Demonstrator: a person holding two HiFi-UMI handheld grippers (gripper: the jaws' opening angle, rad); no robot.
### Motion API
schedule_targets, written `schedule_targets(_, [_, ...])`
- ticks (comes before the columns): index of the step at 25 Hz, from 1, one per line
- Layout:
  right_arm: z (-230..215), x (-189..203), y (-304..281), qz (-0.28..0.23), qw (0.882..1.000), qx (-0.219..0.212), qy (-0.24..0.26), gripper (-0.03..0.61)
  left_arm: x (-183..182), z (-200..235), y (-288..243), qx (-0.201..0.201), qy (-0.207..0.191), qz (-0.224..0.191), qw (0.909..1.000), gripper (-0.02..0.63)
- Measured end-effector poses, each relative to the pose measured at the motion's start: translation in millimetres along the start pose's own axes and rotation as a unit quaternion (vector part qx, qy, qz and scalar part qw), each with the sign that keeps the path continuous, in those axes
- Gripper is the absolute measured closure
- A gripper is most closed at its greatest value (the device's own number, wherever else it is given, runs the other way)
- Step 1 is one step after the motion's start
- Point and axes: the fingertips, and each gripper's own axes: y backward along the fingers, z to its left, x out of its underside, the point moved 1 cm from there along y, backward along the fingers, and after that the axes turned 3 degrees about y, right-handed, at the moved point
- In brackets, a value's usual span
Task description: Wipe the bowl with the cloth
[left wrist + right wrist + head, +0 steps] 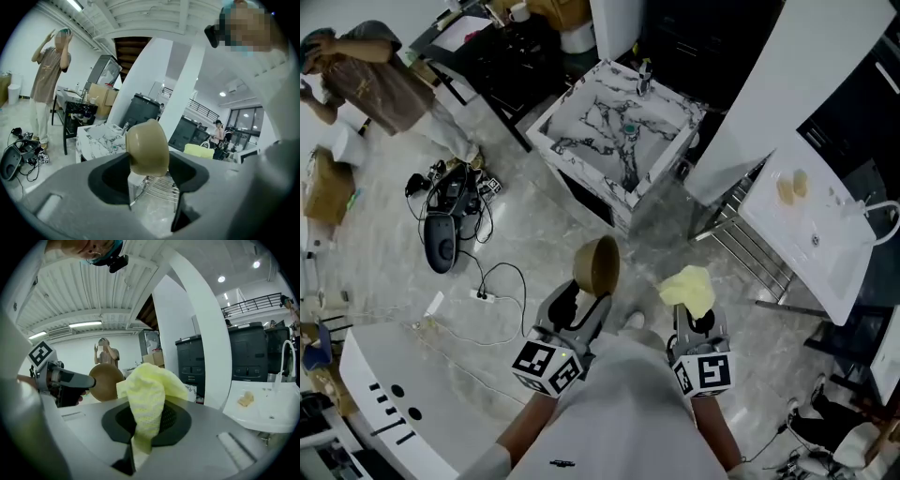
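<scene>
A tan bowl point(597, 265) is held up in the air by its rim, my left gripper point(584, 302) shut on it. In the left gripper view the bowl point(147, 147) stands on edge between the jaws. My right gripper point(695, 317) is shut on a yellow cloth point(689, 289), which bunches above its jaws. The cloth point(147, 399) fills the middle of the right gripper view, with the bowl point(106, 381) and the left gripper point(65, 380) off to its left. Bowl and cloth are apart, side by side above the floor.
A marble-patterned table point(619, 131) stands ahead. A white counter with a sink point(825, 216) and a wire rack point(750, 248) are to the right. Cables and a dark device point(445, 225) lie on the floor at left, near a standing person point(375, 80). A white curved desk point(384, 394) sits at lower left.
</scene>
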Motion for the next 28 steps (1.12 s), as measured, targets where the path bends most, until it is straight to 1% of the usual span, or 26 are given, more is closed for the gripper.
schedule_targets(3, [-9.3,-10.1,-24.6,-0.002,1.000,-0.014,0.001,0.551,-10.1,10.4,-16.4,-0.011,0.004,-0.007,0.9999,0.353])
schedule_targets(8, [-18.5,-24.3,-92.7,-0.002,0.999,-0.037,0.013,0.551,-34.0,51.0,-62.7,-0.020,0.020,-0.011,0.9995,0.353])
schedule_targets(10, [-22.7,-40.2,-126.6,-0.002,0.999,-0.044,0.027,0.551,-52.8,69.9,-88.2,-0.019,0.021,-0.011,0.9995,0.353])
schedule_targets(14, [-34.0,-77.3,-192.6,-0.007,0.996,-0.058,0.065,0.551,-102.2,101.7,-137.6,-0.014,0.015,-0.020,0.9996,0.353])
schedule_targets(17, [-39.6,-97.2,-235.3,-0.007,0.996,-0.062,0.066,0.551,-133.9,121.6,-165.7,-0.009,0.017,-0.029,0.9994,0.353])
schedule_targets(20, [-40.1,-107.9,-276.0,-0.010,0.995,-0.071,0.066,0.551,-157.2,142.9,-191.4,-0.007,0.015,-0.037,0.9992,0.353])
schedule_targets(23, [-33.8,-113.2,-305.8,0.001,0.992,-0.100,0.077,0.549,-170.8,156.4,-207.7,-0.013,0.021,-0.040,0.9989,0.353])
schedule_targets(28, [-22.4,-127.0,-342.0,0.006,0.980,-0.164,0.113,0.549,-187.6,170.8,-224.7,-0.039,0.035,-0.052,0.9973,0.353])
